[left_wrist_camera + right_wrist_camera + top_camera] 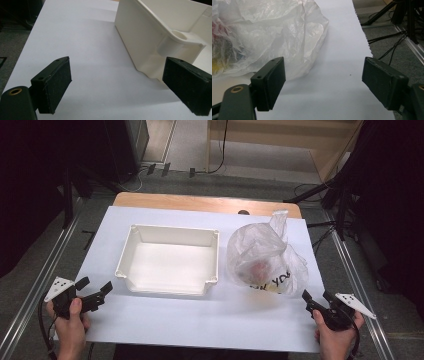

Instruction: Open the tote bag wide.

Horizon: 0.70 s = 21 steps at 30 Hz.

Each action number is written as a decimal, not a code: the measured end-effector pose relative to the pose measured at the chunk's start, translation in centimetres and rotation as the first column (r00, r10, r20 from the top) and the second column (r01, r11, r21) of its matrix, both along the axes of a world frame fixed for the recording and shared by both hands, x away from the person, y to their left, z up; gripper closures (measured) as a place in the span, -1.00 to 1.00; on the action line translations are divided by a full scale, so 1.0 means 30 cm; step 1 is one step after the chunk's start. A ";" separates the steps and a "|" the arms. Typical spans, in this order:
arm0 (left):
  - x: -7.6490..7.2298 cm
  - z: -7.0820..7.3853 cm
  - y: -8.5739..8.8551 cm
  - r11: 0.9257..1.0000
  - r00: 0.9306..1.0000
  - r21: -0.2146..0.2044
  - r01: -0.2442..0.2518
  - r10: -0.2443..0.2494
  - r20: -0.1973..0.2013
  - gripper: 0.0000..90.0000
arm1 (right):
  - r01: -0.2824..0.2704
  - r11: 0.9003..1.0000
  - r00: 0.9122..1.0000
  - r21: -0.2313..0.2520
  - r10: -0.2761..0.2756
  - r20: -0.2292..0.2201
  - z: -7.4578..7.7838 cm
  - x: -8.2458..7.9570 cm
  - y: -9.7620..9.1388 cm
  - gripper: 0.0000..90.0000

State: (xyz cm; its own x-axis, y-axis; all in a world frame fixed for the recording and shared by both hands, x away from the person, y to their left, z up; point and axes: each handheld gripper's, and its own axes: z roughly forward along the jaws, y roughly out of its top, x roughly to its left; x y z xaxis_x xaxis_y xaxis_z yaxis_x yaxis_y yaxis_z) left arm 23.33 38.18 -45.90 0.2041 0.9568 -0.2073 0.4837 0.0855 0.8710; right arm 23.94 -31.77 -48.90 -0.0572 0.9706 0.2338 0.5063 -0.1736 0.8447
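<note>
A white rectangular plastic bin stands empty at the middle of the white table sheet. To its right lies a knotted clear plastic bag with red and yellow items inside. My left gripper hovers open at the front left, its jaws aimed past the bin's near corner. At the front right my right gripper is open too, just short of the bag. Nothing sits between either pair of jaws.
A wooden table edge shows beyond the sheet. Metal rails run along both sides. Cables and dark stands lie on the grey floor at the back and right.
</note>
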 end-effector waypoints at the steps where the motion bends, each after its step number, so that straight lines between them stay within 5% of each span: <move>1: 0.000 0.000 0.001 1.000 1.000 -0.002 0.001 -0.001 0.000 -0.81 | 0.001 1.000 1.000 -0.002 -0.001 0.002 0.001 -0.001 0.001 -0.55; 5: -0.004 0.003 0.001 1.000 1.000 0.001 -0.005 0.005 0.008 -0.81 | 0.013 1.000 0.999 -0.016 -0.012 0.032 0.013 -0.011 0.001 -0.51; 9: -0.008 0.009 0.000 1.000 1.000 0.007 -0.010 0.010 0.023 -0.81 | 0.013 1.000 0.999 0.024 -0.014 0.034 0.037 -0.024 0.003 -0.44; 21: -0.028 0.098 -0.041 1.000 0.998 0.029 -0.009 0.007 0.061 -0.81 | -0.118 0.993 0.984 0.018 0.115 0.136 0.202 -0.017 0.087 -0.18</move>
State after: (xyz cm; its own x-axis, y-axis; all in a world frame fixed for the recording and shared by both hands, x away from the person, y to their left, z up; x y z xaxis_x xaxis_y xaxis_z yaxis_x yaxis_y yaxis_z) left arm 22.48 36.95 -42.97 0.2082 0.9638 -0.1666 0.4290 0.0631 0.9011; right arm 23.44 -29.17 -42.85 -0.2020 0.9492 0.2414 0.4067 -0.1429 0.9023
